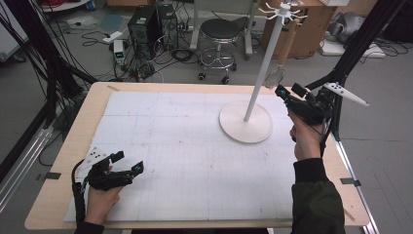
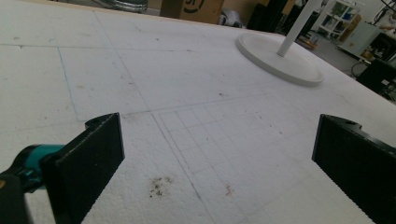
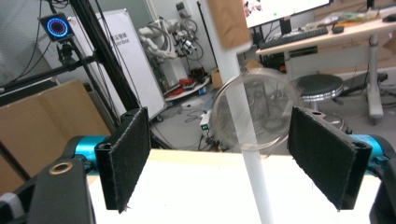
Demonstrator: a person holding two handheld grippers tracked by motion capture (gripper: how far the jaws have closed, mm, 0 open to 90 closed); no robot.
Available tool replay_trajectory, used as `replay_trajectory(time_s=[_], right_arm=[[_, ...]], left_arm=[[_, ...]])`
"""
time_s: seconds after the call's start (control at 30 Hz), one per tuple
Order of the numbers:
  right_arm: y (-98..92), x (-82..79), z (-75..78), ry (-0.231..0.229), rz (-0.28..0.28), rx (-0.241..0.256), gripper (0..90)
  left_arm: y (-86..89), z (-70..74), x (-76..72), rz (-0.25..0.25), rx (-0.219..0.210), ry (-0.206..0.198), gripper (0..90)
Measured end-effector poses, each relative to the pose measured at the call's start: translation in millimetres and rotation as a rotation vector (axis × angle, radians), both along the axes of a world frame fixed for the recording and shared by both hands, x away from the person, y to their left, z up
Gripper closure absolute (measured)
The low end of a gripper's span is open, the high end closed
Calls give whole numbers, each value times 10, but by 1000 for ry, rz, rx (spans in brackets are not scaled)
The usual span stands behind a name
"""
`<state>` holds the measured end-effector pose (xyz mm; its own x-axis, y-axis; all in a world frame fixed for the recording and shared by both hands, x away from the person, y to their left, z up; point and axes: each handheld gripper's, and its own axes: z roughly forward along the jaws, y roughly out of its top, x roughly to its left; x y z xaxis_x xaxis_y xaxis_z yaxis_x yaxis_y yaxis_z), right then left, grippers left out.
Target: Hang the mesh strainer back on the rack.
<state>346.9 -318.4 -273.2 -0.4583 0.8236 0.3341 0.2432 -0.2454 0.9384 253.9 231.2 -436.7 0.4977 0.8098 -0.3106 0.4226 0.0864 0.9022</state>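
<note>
Hanging from the white stand (image 1: 253, 105) near the counter's (image 1: 63, 146) far right edge, a wire strainer (image 1: 275, 77) sits just ahead of the right claw (image 1: 287, 90), jaws wide, seemingly not touching. Well away from the stand, the left claw (image 1: 127, 163) rests wide over bare foam mat (image 1: 185, 156).

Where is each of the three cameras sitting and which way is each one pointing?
High view: above the person's side, looking forward and down on the table; both forearms, left hand-held gripper and right hand-held gripper show.
Left gripper view: rides low over the white mat, facing the rack's round base; its open black jaws show.
Right gripper view: held up, facing the hanging wire strainer and white pole; open jaws show.
Shared: all three see the white rack.
</note>
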Motion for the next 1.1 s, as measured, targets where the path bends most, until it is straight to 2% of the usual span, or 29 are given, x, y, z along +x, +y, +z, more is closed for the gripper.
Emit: replay_trajectory(time_s=[0.5, 0.9, 1.03, 1.1], right_arm=[[93, -152, -273, 47, 72, -30, 191], [69, -286, -562, 107, 66, -64, 184], [27, -314, -698, 142, 54, -55, 174], [14, -338, -755, 141, 62, -48, 174]], left_arm=[[-7, 0, -1, -4, -1, 1, 29], [-23, -2, 0, -10, 4, -2, 28], [-32, -1, 0, -14, 2, 0, 29], [-33, -2, 0, -14, 5, 0, 28]])
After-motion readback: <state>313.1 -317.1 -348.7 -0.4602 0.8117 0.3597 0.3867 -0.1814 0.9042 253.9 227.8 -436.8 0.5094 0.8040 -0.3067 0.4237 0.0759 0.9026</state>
